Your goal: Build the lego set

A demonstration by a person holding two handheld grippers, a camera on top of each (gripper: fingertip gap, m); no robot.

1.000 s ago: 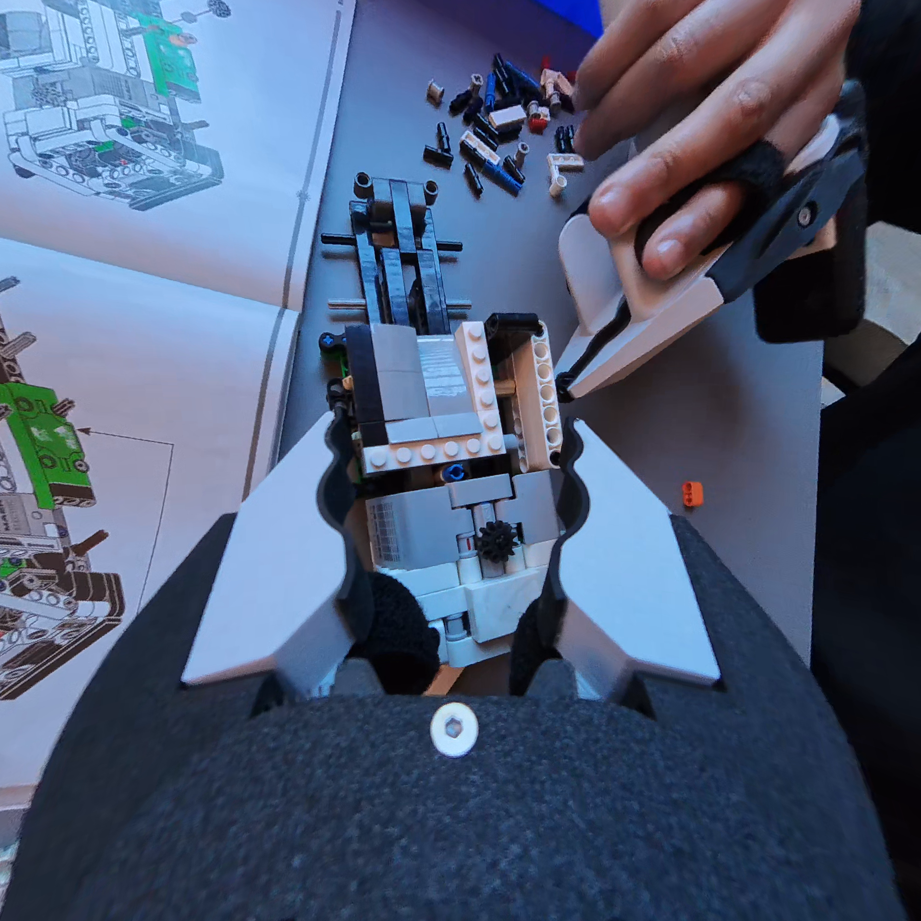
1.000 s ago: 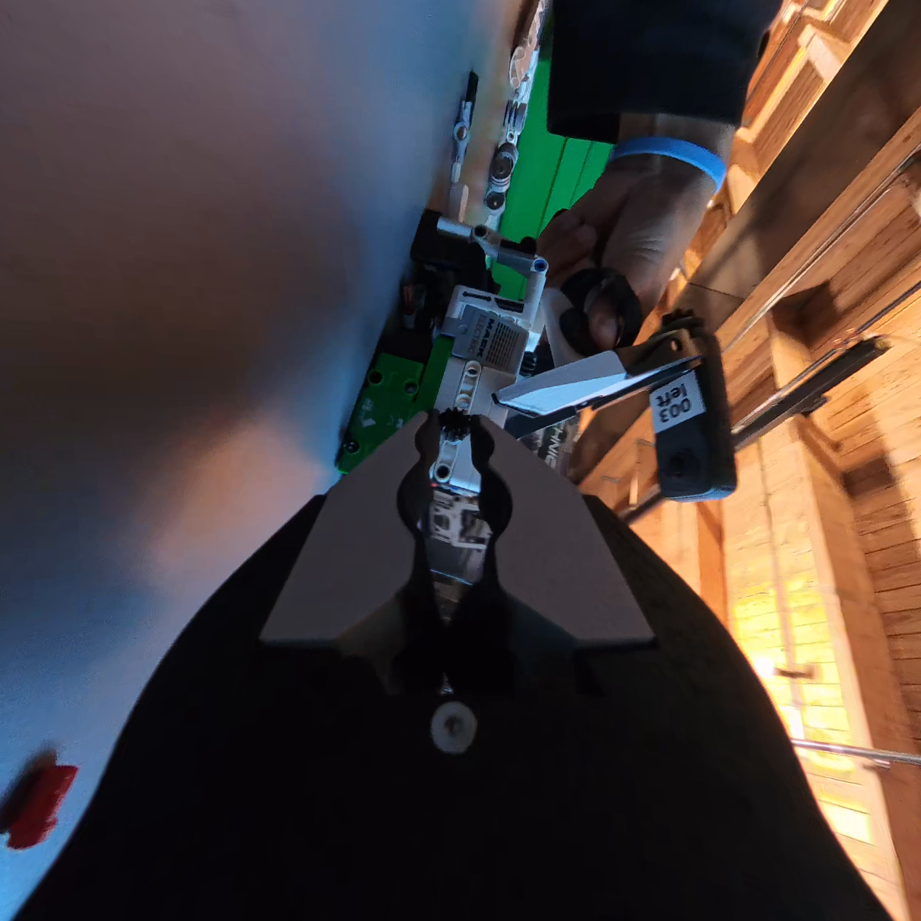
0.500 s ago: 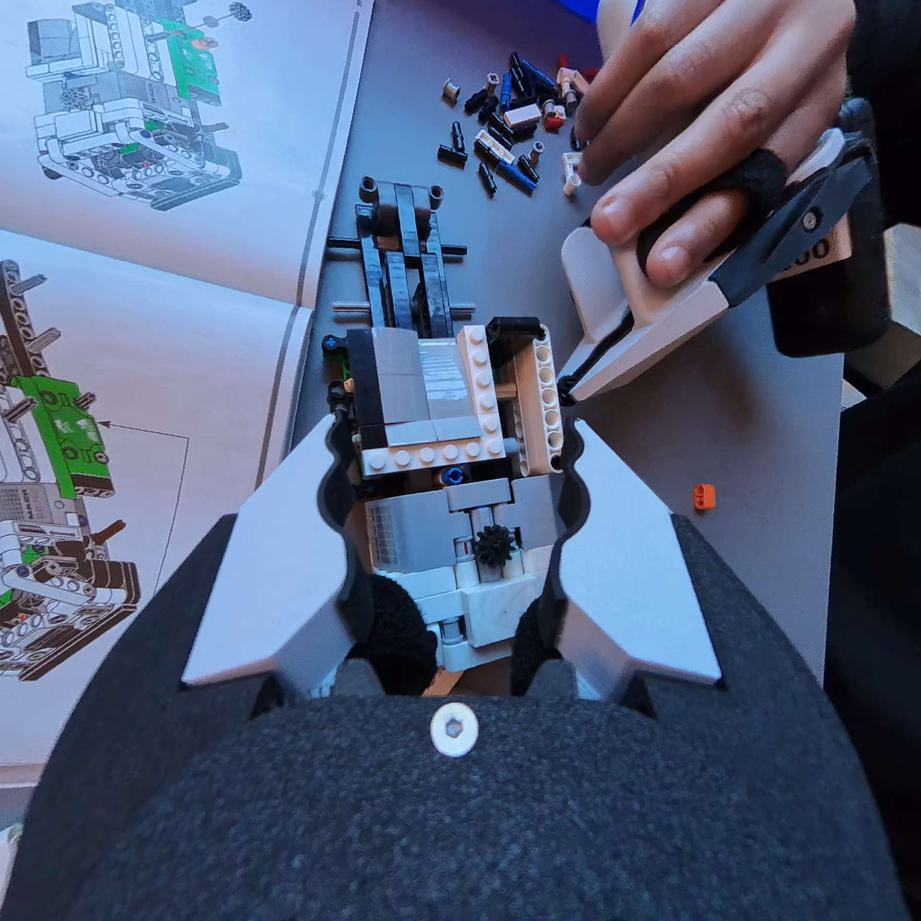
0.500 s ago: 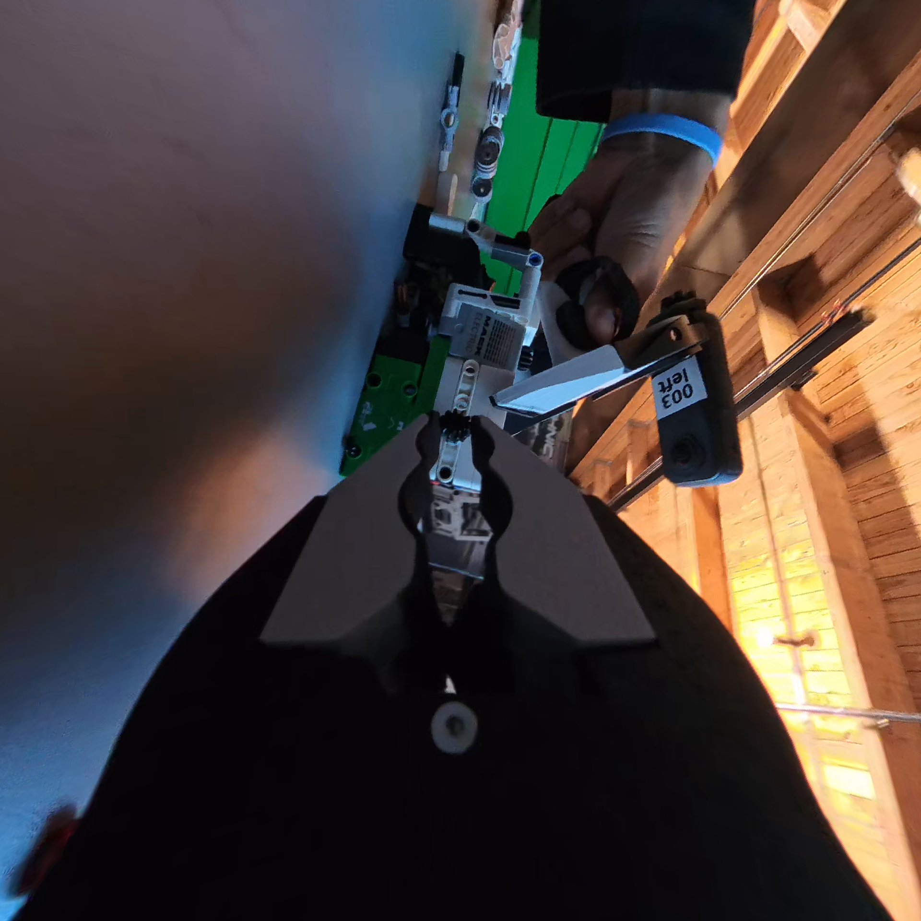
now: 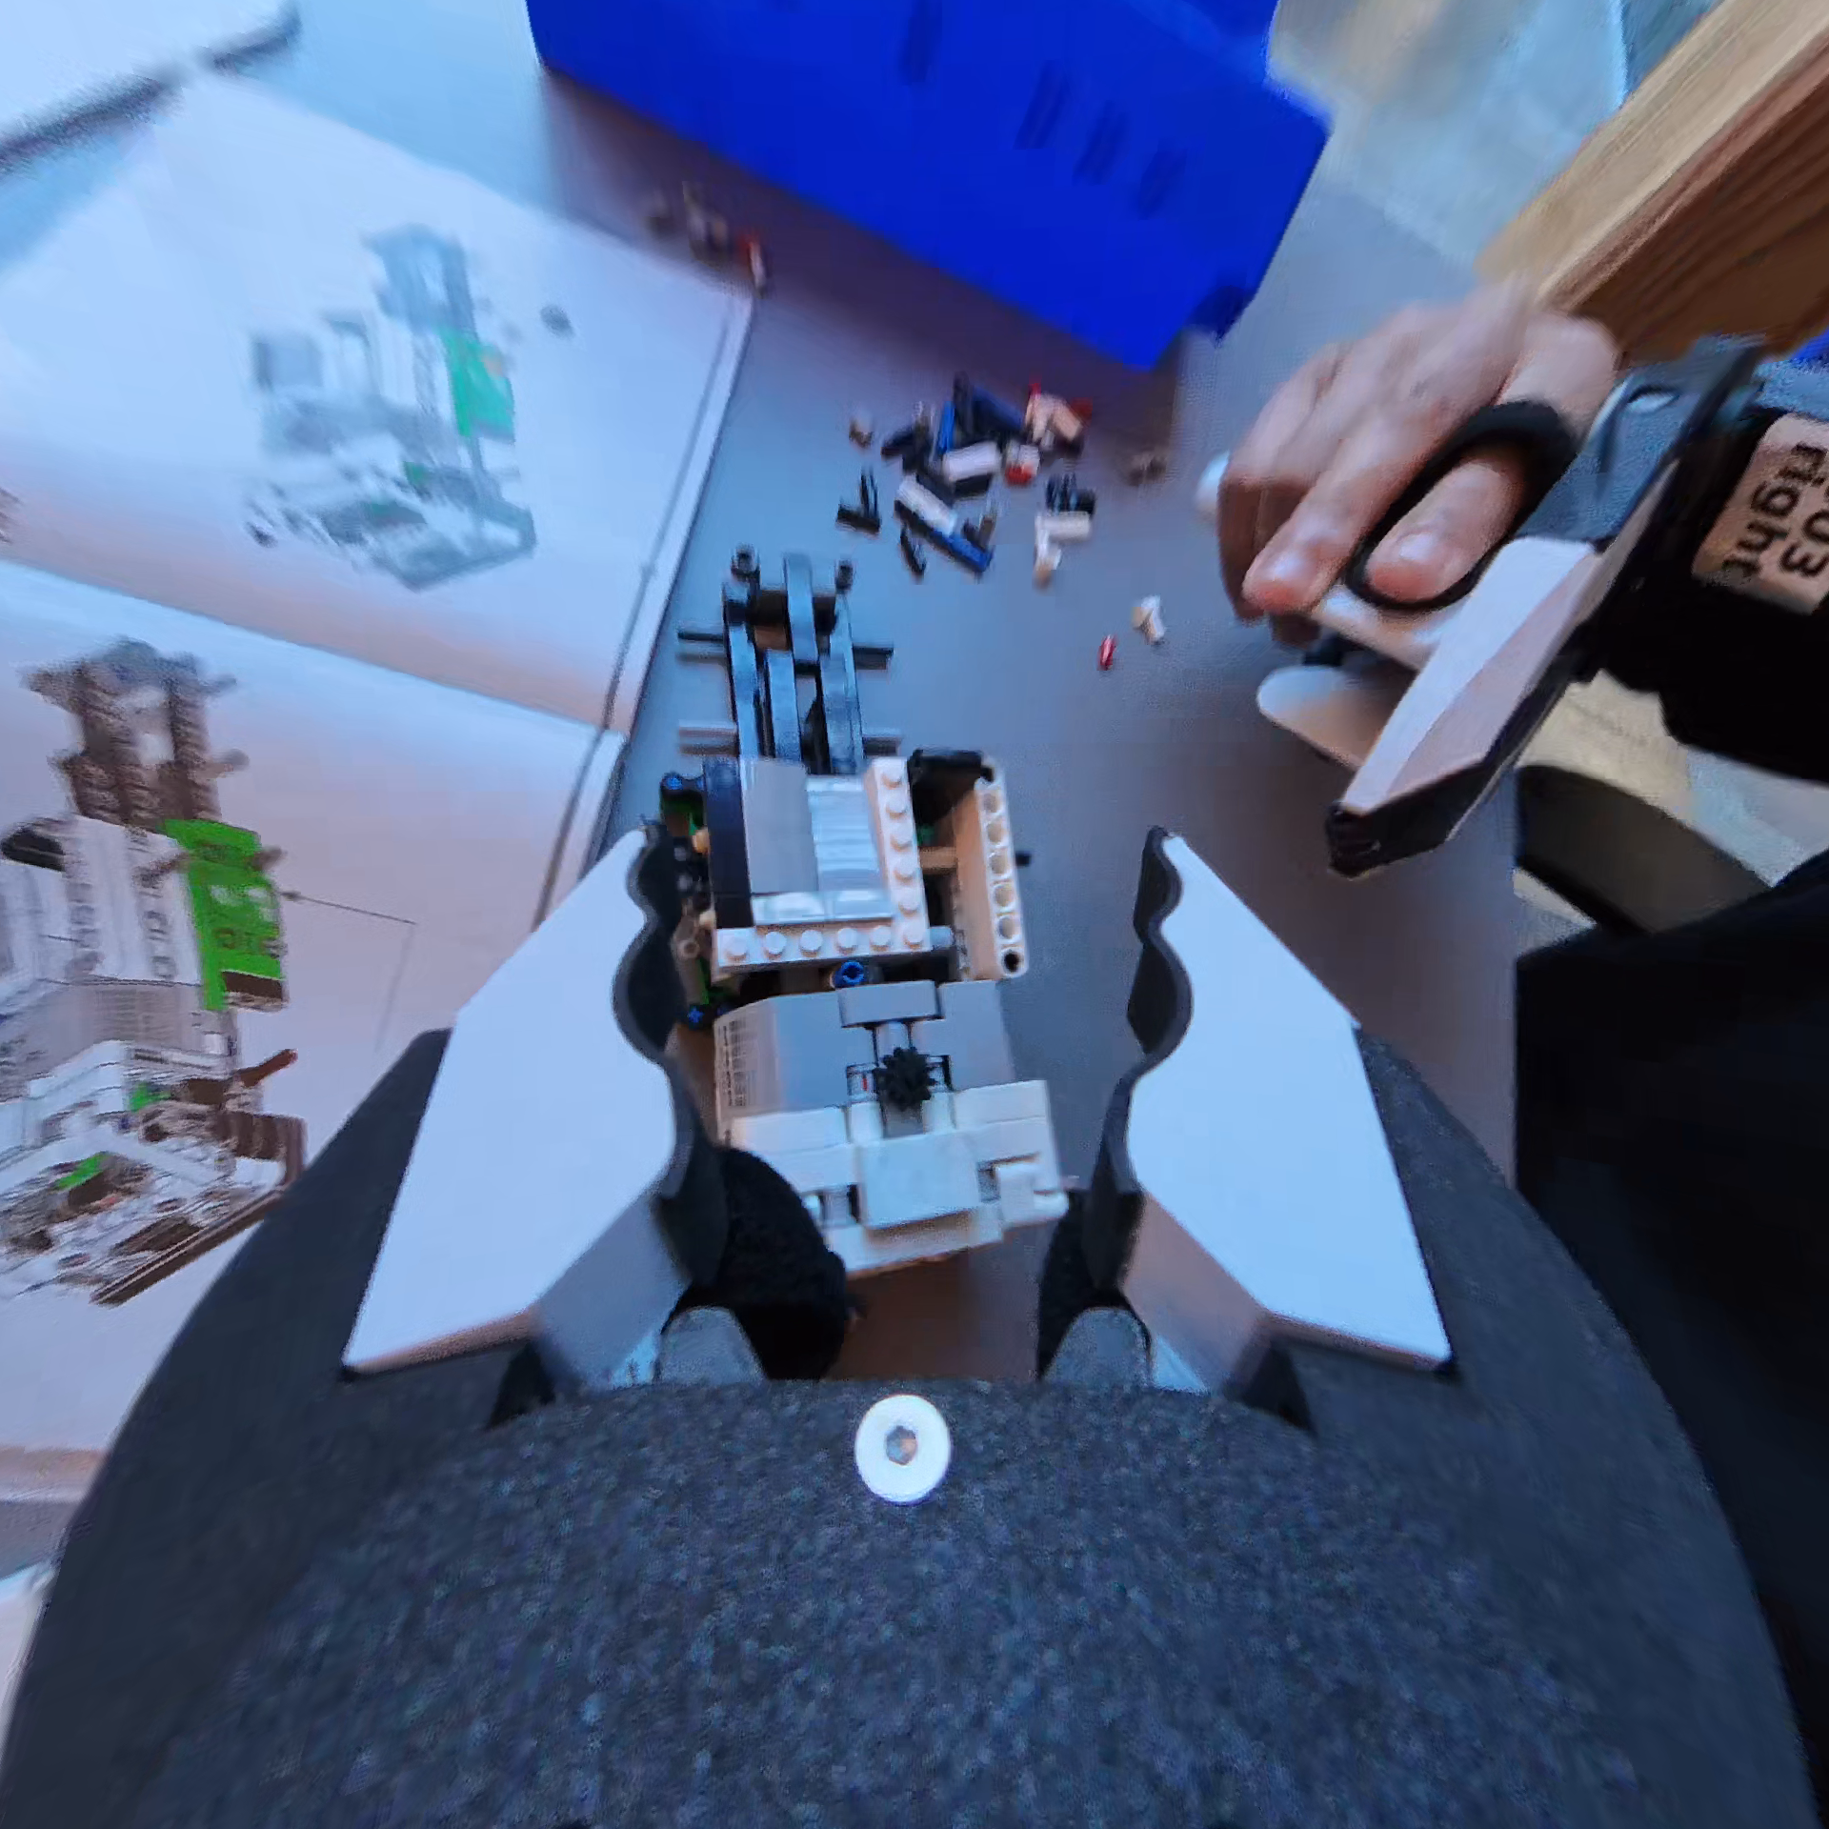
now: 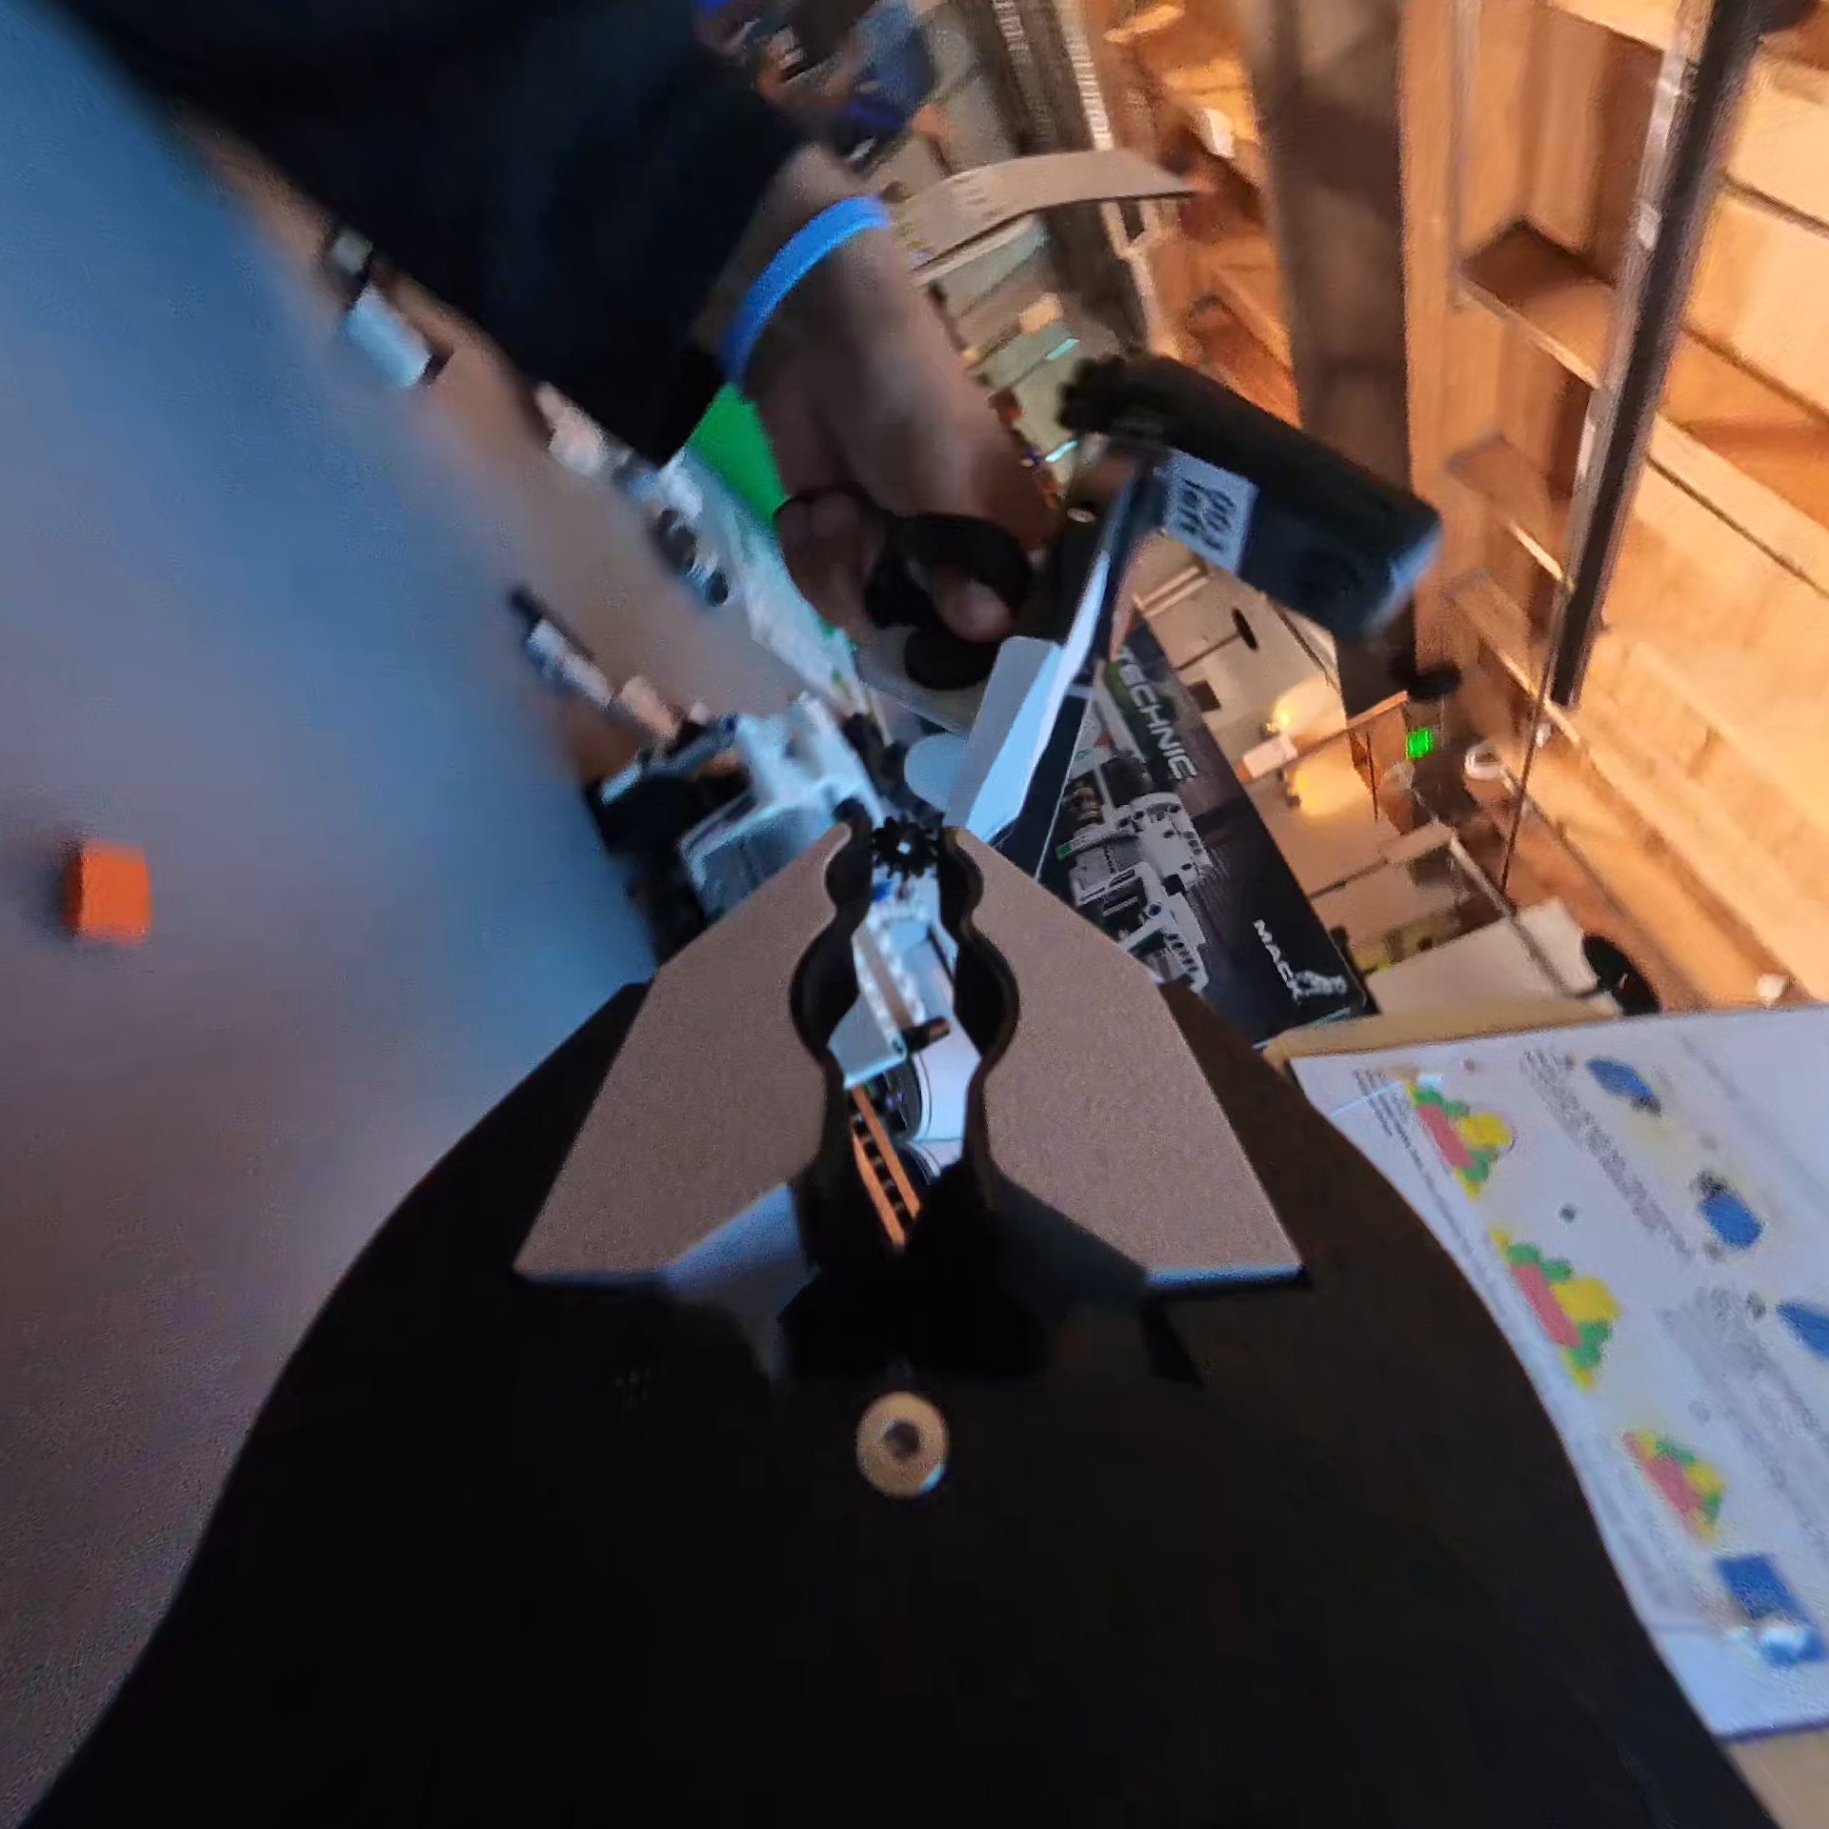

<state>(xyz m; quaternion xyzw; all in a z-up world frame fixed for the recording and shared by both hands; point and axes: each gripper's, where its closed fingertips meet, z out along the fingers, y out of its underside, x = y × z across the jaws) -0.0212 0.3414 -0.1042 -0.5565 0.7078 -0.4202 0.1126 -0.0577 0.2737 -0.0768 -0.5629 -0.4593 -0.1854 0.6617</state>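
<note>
The part-built lego vehicle (image 5: 861, 990), white and grey with a black frame at its far end, lies on the dark table between the fingers of my left gripper (image 5: 901, 881). That gripper is open, with a gap showing along the model's right side. My right gripper (image 6: 906, 851) is shut on a small black gear (image 6: 906, 846) at its fingertips. In the left wrist view it (image 5: 1351, 851) hangs above the table to the right of the model, apart from it. Another black gear (image 5: 901, 1074) sits on the model's near end.
An open instruction booklet (image 5: 297, 693) lies to the left. A blue bin (image 5: 940, 148) stands at the back, with a pile of loose parts (image 5: 970, 475) in front of it. An orange piece (image 6: 104, 891), the set's box (image 6: 1168, 841) and a printed sheet (image 6: 1584, 1336) also show.
My left gripper has opened off the model and drawn back and up. My right gripper has pulled away from the model's right side, still shut on the gear.
</note>
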